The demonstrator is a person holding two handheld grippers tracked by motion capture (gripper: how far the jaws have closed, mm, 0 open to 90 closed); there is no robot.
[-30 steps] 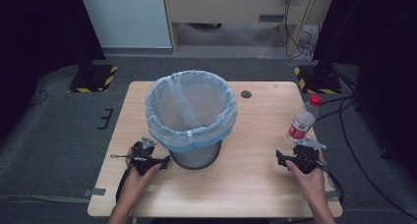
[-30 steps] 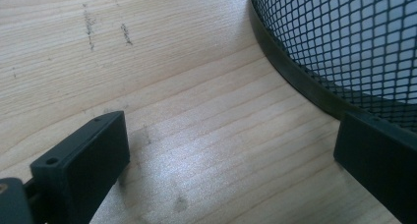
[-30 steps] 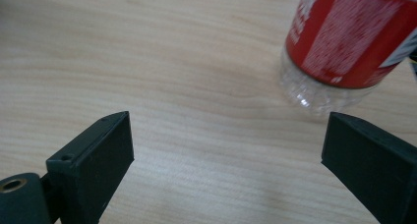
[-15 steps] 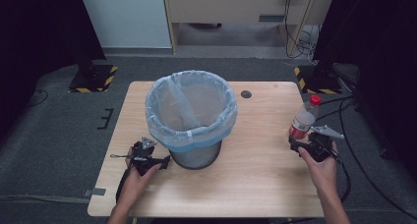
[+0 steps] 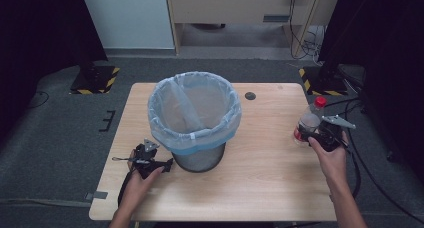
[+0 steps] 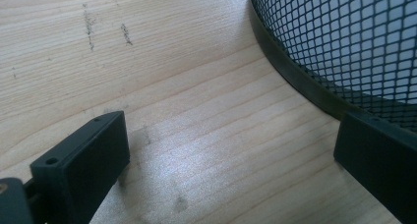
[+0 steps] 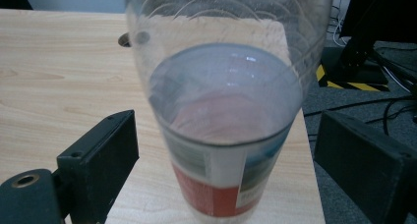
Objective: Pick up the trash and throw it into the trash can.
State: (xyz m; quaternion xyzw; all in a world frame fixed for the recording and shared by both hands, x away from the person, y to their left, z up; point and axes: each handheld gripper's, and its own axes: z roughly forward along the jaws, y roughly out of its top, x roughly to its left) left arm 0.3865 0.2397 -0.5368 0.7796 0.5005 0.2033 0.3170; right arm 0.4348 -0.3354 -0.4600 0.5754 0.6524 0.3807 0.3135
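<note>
At the lower left of the high view, the left gripper [image 5: 150, 160] is resting on the wooden table [image 5: 270, 188], held by the person's left hand [image 5: 142, 175], right beside the foot of the black mesh bin [image 5: 200, 158]. In the left gripper view its jaws are standing wide apart and released, with bare wood between them and the bin's base rim [image 6: 295, 81] curving past the right-hand jaw. The bin, lined with a pale blue bag [image 5: 192, 113], is standing in the middle of the frame. Further right, near the table's right edge, a clear plastic bottle [image 5: 309, 123] with a red cap [image 5: 319, 101] is standing upright. The right gripper [image 5: 312, 138], in the person's right hand [image 5: 332, 158], is reaching around its lower part. In the right gripper view the bottle [image 7: 226, 135] is sitting between the jaws, which have just been closing, yet gaps are showing on both sides, so the pads are not clamping it.
</note>
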